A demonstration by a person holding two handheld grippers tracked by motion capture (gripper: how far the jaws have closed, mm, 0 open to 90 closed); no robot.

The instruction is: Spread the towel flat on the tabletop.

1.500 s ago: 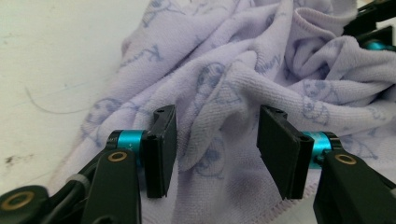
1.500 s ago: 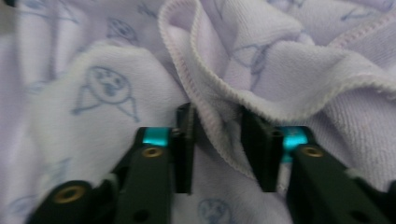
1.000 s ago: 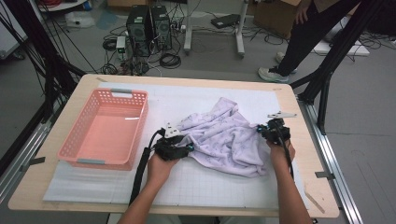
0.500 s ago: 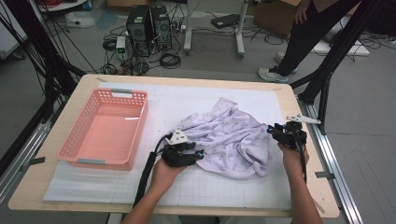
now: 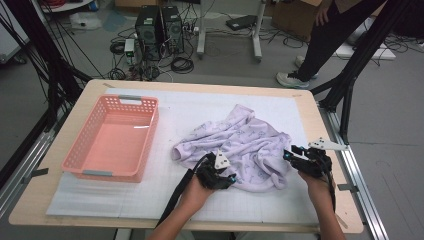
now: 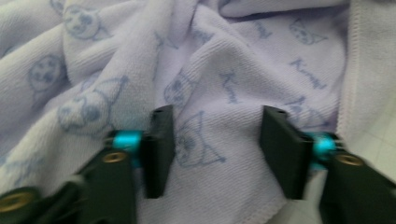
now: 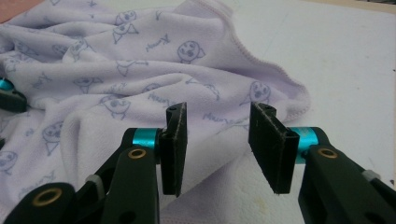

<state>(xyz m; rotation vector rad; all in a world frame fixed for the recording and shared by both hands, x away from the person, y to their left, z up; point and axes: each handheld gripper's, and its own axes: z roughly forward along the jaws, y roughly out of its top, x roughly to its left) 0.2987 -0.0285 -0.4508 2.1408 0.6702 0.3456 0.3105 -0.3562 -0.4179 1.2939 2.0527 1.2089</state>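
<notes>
1. Left gripper point(image 6: 215, 154): jaws spread, cloth between them, not pinched
2. Right gripper point(image 7: 217, 144): jaws spread, at the towel's right edge, nothing clamped
3. Lilac towel point(image 5: 240, 145): crumpled mid-table on the white mat point(image 5: 125, 195), between both grippers
4. Pink basket point(image 5: 80, 150): left of the towel, apart from it

There's the lilac towel point(image 5: 245, 147), lying crumpled in soft folds on the white mat of the bench point(image 5: 300, 95), right of centre. It's pale terry cloth printed all over with little blue cartoon faces and script. Its stitched hem curls along the near and right edges.
</notes>
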